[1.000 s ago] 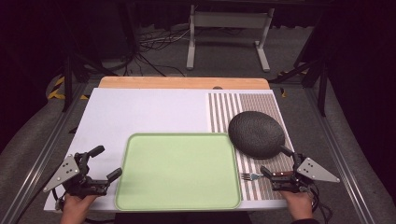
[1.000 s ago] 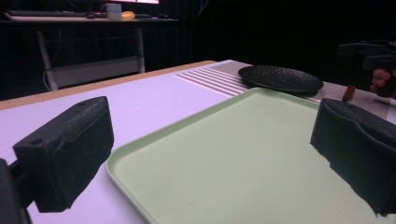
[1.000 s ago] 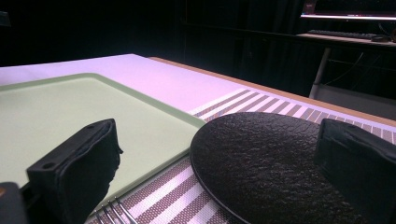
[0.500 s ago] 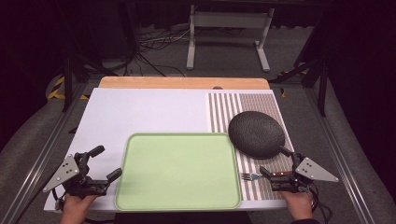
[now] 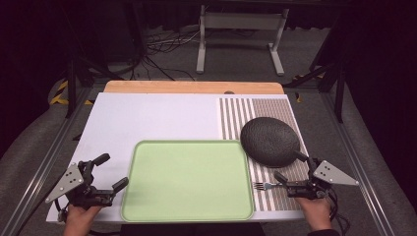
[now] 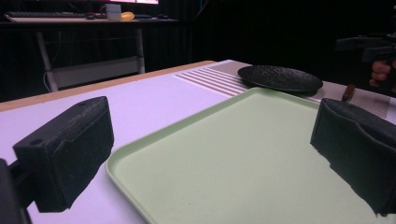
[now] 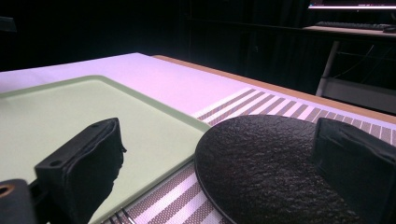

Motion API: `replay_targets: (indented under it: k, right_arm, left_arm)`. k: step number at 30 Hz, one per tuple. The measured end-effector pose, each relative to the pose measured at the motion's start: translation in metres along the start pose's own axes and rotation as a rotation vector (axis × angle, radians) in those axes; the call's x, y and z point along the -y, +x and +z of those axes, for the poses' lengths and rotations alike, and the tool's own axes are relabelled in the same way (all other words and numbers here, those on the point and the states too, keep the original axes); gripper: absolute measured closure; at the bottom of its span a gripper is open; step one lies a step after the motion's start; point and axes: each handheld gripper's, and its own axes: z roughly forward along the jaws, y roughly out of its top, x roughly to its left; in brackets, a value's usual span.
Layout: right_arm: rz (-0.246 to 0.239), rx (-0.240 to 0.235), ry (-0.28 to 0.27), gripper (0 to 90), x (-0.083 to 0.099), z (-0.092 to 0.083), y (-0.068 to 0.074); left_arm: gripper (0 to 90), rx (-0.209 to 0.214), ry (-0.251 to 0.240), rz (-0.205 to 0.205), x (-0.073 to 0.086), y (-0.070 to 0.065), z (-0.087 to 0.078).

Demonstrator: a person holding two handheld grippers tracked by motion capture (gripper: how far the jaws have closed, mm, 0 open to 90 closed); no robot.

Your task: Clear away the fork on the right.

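A light green tray [image 5: 187,179] lies at the front middle of the white table. To its right, a black textured plate [image 5: 269,141] rests on a striped mat [image 5: 255,110]. A fork [image 5: 264,186] lies on the mat in front of the plate, tines toward the tray. My left gripper [image 5: 114,170] stands open beside the tray's left edge, its jaws framing the tray [image 6: 233,158]. My right gripper [image 5: 290,166] is open at the plate's front right, over the fork's handle end. Between its pads [image 7: 84,163] I see the plate [image 7: 261,168] and the fork tines [image 7: 122,217].
White table surface [image 5: 147,118] stretches behind the tray, and a wooden strip [image 5: 192,87] runs along the far edge. Beyond the table stand a metal frame [image 5: 241,39] and floor cables. The other hand and its gripper [image 6: 369,46] show far off in the left gripper view.
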Motion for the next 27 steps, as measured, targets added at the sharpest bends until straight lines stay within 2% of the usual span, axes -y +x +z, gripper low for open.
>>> replay_targets:
  k: [7,11,17,20,27]
  right_arm:
    - [-0.021,-0.031,0.009,2.5,-0.015,0.014,-0.004]
    - [-0.046,-0.042,0.052,2.6,-0.025,0.02,-0.004]
    - [-0.135,-0.069,0.194,1.9,-0.039,0.027,-0.002]
    - [-0.147,-0.085,0.248,2.0,-0.043,0.03,0.0]
    - [-0.217,-0.137,0.382,2.8,-0.055,0.041,0.004]
  left_arm:
    - [0.0,0.0,-0.004,0.003,0.0,0.0,0.0]
    - [0.0,0.001,-0.005,0.004,-0.001,0.0,0.0]
    - [0.0,0.006,-0.008,0.005,-0.001,0.0,0.0]
    - [0.0,0.007,-0.009,0.005,-0.001,0.0,-0.001]
    - [0.0,0.007,-0.009,0.004,-0.001,0.0,-0.001]
